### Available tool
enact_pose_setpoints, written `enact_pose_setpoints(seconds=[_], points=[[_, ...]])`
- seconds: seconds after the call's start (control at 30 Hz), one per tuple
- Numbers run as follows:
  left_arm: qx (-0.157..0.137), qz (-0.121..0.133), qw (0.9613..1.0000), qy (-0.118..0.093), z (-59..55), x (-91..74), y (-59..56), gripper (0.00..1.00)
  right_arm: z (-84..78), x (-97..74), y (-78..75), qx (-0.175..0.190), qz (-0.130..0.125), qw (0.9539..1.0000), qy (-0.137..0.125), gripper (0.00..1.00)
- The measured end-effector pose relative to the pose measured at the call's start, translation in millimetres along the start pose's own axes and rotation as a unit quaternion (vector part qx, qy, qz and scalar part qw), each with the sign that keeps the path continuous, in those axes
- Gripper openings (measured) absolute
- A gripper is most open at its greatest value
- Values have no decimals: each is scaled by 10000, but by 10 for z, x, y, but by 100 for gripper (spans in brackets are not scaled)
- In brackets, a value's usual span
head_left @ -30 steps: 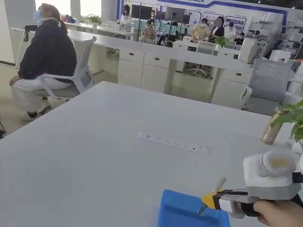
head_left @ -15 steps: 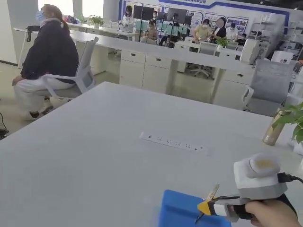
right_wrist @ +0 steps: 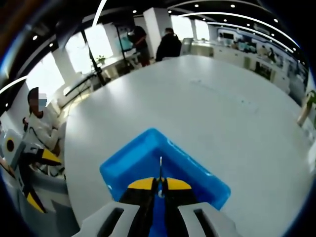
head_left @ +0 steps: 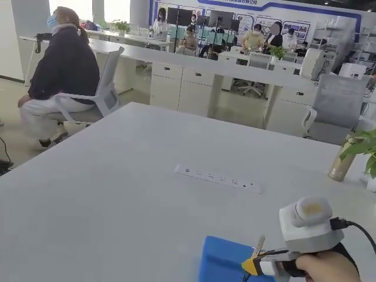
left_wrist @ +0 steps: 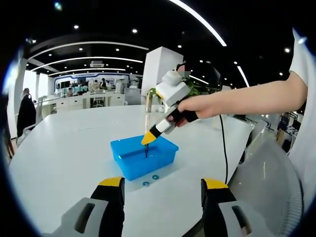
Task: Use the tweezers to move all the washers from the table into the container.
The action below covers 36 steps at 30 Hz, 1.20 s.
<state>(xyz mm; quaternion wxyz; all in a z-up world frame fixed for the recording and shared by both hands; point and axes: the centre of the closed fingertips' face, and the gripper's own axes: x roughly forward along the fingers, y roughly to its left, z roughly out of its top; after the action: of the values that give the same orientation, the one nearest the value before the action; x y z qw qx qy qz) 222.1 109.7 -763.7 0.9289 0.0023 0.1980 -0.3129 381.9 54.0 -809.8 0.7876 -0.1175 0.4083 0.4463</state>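
Left gripper view: tweezers [left_wrist: 146, 150] tip inside blue container [left_wrist: 129, 168], two washers [left_wrist: 146, 184] outside.

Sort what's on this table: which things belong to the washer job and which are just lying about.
Job in hand:
container
two washers on the table beside it
tweezers, held over the container by the right gripper
left gripper, open

Lying about:
power strip
bottle
plant
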Motion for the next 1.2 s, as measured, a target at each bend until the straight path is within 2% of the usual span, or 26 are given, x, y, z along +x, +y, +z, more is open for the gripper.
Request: enact_pose_setpoints(seconds=[0.6, 1.2], points=[[17, -25, 10000, 18, -8, 1, -8, 61, -45, 56, 21, -126, -13, 9999, 80, 3], [34, -69, 10000, 44, -19, 6, -27, 61, -12, 6, 32, -102, -10, 9999, -3, 3]])
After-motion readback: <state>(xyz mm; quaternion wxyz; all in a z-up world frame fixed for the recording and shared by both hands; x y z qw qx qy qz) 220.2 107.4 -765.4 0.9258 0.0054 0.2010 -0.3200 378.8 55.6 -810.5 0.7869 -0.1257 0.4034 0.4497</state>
